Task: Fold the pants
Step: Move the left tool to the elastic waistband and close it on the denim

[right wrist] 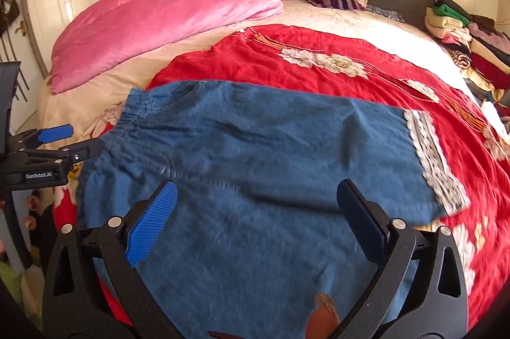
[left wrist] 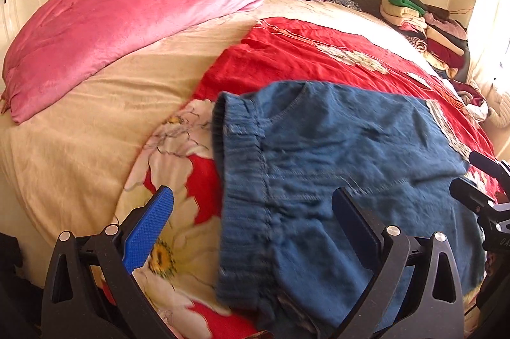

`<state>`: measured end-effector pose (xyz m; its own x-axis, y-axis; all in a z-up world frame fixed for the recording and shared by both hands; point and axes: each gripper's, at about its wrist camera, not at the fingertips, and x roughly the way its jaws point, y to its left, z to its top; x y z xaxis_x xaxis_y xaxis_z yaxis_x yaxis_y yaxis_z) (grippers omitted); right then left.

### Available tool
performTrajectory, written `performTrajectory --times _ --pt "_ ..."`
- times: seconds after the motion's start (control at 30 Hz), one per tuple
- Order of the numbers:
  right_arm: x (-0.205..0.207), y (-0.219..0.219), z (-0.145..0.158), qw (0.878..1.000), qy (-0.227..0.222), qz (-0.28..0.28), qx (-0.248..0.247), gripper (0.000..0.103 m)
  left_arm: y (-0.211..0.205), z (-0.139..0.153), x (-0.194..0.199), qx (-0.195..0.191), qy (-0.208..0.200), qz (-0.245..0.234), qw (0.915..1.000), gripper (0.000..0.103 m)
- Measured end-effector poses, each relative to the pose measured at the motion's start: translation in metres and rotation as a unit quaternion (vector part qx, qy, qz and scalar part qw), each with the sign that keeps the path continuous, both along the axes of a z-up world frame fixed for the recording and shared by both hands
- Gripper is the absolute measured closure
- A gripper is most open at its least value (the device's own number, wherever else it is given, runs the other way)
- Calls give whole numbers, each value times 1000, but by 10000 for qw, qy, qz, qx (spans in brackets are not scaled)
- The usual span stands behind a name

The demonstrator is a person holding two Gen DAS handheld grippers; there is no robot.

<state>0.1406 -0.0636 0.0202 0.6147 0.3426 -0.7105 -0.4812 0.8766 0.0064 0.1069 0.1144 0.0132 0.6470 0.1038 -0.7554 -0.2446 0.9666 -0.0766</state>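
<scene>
Pants [right wrist: 255,154] flat on red bedspread [right wrist: 318,46] | left gripper [left wrist: 251,211] jaws spread, empty | right gripper [right wrist: 255,205] jaws spread, empty above denim

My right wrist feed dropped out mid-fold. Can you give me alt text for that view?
Blue denim pants lie spread flat on a red floral bedspread, elastic waistband left, lace-trimmed hem right. The right gripper hovers open above them, holding nothing. The left gripper sits near the waistband.
</scene>
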Motion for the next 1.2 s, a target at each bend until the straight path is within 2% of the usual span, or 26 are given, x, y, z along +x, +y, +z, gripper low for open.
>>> performTrajectory --times 0.57,0.73,0.83,0.97,1.07,1.1,1.13,1.17,1.2 --pt "90 28 -11 9987 46 127 -494 8 32 -10 78 182 197 -16 9996 4" --pt "111 39 -18 9974 85 254 -665 8 40 -21 101 98 372 -151 9991 4" --pt "124 46 -23 9968 253 362 -671 8 43 -25 112 2 406 -289 9988 4" --pt "139 55 -29 9960 429 439 -646 8 44 -28 121 42 337 -323 9989 4" --pt "148 62 -32 9953 378 502 -735 8 48 -28 124 -116 237 -325 9991 6" --pt "151 65 -34 9950 380 552 -742 8 47 -28 123 -103 206 -376 9990 18" --pt "153 66 -34 9948 381 571 -752 8 45 -27 123 -42 179 -449 9988 47" --pt "155 69 -35 9945 376 602 -772 8 42 -27 122 0 185 -523 9985 58" --pt "156 72 -36 9939 357 673 -804 8 41 -27 121 9 176 -590 9981 63"
